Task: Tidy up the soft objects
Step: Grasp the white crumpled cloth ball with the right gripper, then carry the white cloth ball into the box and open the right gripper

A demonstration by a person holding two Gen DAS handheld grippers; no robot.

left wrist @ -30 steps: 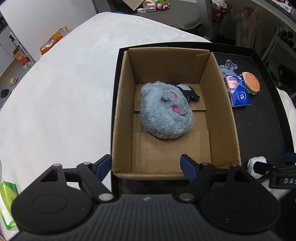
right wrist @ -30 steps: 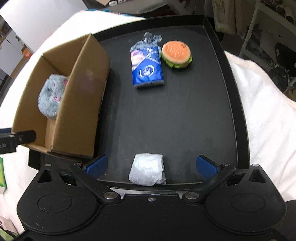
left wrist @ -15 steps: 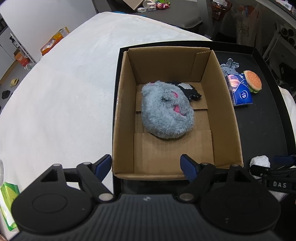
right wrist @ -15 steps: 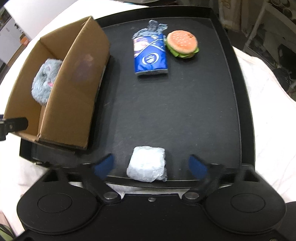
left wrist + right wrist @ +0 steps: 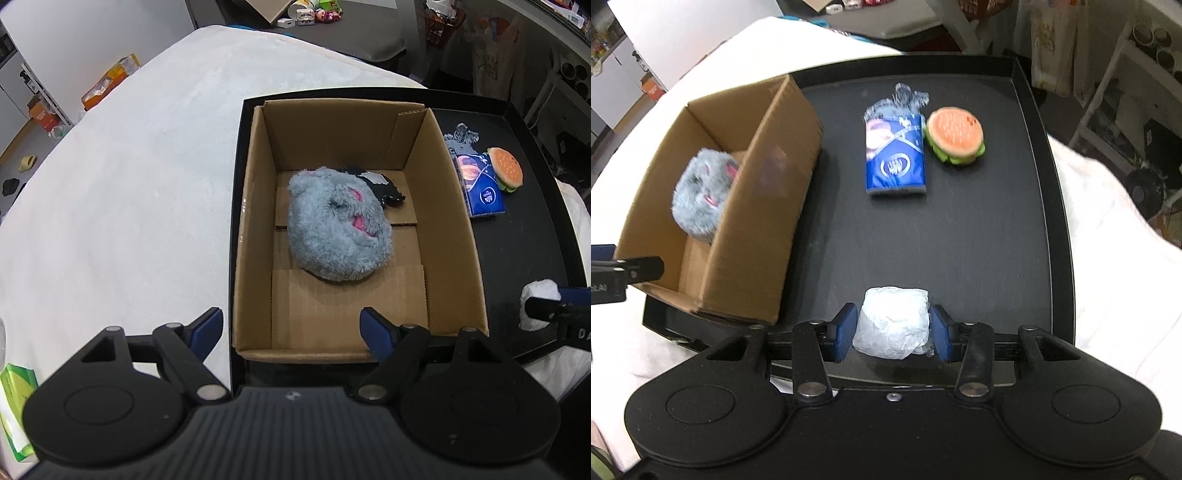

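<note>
A cardboard box (image 5: 458, 229) (image 5: 753, 221) stands at the left of a black tray (image 5: 960, 240). Inside it lie a grey plush toy (image 5: 338, 230) (image 5: 701, 192) and a black soft item (image 5: 384, 186). My right gripper (image 5: 892, 332) is shut on a white tissue pack (image 5: 894, 321) at the tray's near edge; the pack also shows in the left wrist view (image 5: 537, 302). A blue tissue pack (image 5: 895, 158) (image 5: 480, 184) and a plush burger (image 5: 955, 134) (image 5: 505, 173) lie at the tray's far side. My left gripper (image 5: 291, 328) is open and empty at the box's near wall.
The tray sits on a white blanket (image 5: 129, 184) (image 5: 1115, 240). A green packet (image 5: 14, 391) lies at the left edge of the left wrist view. Shelves and room clutter stand beyond the bed.
My right gripper's fingers have closed from wide open onto the white tissue pack. The left gripper has stayed put, open, at the box.
</note>
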